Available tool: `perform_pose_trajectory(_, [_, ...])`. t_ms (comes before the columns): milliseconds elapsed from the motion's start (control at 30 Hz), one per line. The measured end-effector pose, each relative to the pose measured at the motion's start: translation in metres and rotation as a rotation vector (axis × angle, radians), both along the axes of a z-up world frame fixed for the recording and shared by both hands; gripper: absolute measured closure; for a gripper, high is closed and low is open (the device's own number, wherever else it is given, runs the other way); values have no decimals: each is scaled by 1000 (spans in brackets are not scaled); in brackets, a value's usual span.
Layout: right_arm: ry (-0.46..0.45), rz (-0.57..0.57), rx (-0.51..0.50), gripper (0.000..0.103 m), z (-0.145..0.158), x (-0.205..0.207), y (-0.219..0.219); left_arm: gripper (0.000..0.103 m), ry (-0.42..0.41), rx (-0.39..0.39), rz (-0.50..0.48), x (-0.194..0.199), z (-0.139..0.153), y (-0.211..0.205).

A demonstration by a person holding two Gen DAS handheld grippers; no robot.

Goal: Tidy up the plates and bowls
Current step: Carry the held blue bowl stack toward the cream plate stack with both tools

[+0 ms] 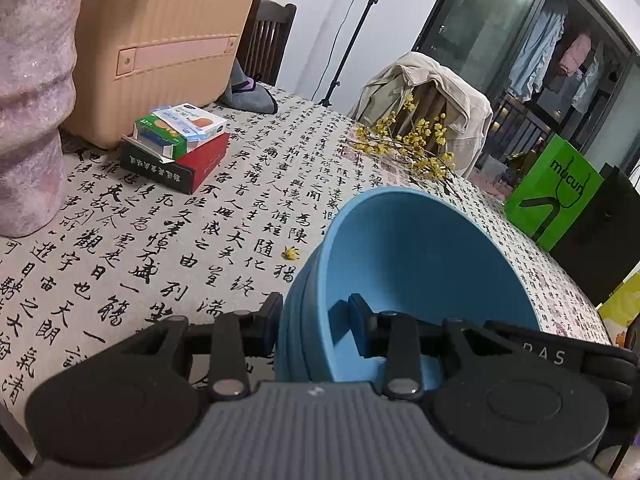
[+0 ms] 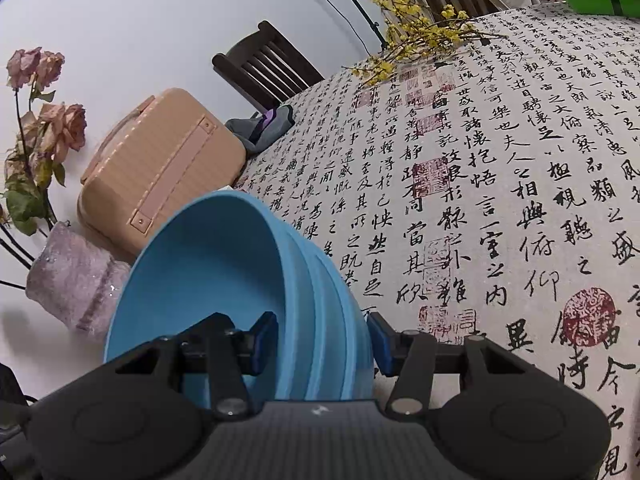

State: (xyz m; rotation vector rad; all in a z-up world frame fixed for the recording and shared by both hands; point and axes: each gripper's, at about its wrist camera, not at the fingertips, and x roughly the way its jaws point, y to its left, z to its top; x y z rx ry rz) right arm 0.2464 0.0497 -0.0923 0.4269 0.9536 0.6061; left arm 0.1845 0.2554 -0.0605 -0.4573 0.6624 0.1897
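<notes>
We hold a stack of blue bowls (image 1: 420, 264) between both grippers, above a table covered in a calligraphy-printed cloth (image 1: 168, 248). Our left gripper (image 1: 314, 320) is partly closed on the stack's wall: 1 finger sits outside the nested rims and the other inside the top bowl. Our right gripper (image 2: 322, 340) clamps the opposite side the same way, its jaws a little wider.

Only the left wrist view shows the pile of small boxes (image 1: 178, 144) beside the peach case (image 1: 160, 44), the green bag (image 1: 554, 192) at the table's far edge and the clothes hanging behind glass (image 1: 560, 56).

Only the right wrist view shows the dried roses (image 2: 48, 120) rising from the pink vase (image 2: 76, 280), and the red seal stamps (image 2: 590, 316) printed on the cloth. The yellow flower sprigs (image 2: 416, 36) lie in both.
</notes>
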Motion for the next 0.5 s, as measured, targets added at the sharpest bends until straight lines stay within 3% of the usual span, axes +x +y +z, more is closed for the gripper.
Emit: perform_pose_trajectory(500, [-18,-26,27,53,7,-14,-25,67,-21,19,-22,-10,10,-23])
